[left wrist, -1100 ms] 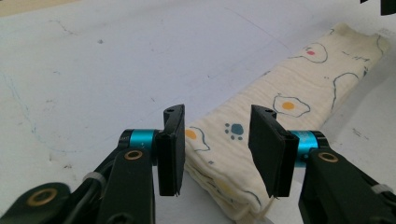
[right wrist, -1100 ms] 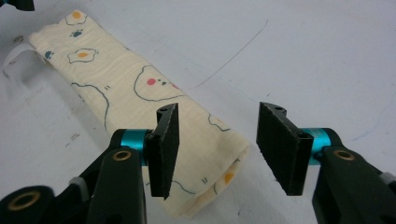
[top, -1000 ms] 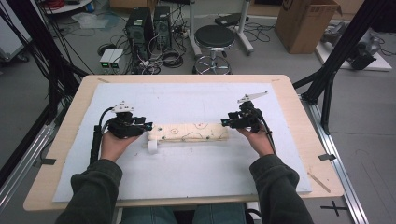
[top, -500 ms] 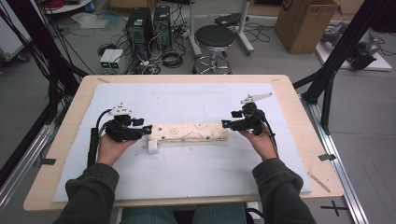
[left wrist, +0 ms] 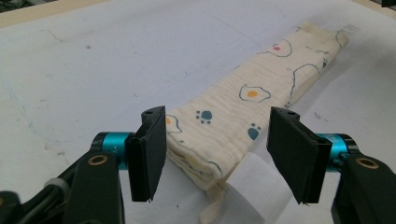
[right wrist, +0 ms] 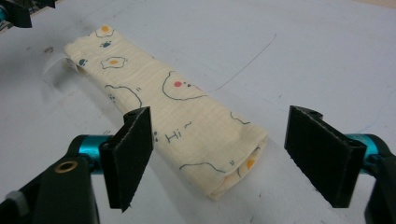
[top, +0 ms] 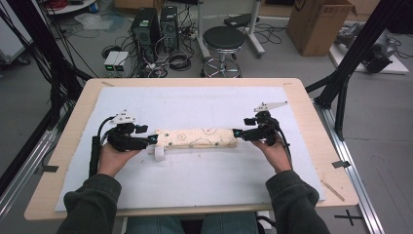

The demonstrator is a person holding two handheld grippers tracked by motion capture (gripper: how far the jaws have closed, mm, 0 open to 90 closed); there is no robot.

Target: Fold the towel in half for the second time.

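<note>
Cream muslin cloth printed with fried eggs and paw marks (top: pixel 197 138), folded into a long narrow strip, lies across the white-covered counter (top: pixel 195 180). Left gripper (left wrist: pixel 217 156) and right gripper (right wrist: pixel 219 156) sit at its ends, jaws just opening, pads clear (a release, seemingly). Next comes backing away or regripping for another fold.

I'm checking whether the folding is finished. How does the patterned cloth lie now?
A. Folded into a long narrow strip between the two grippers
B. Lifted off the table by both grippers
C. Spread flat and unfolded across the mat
A: the cloth lies on the mat as a narrow folded strip, left gripper and right gripper at its ends, jaws open.
</note>
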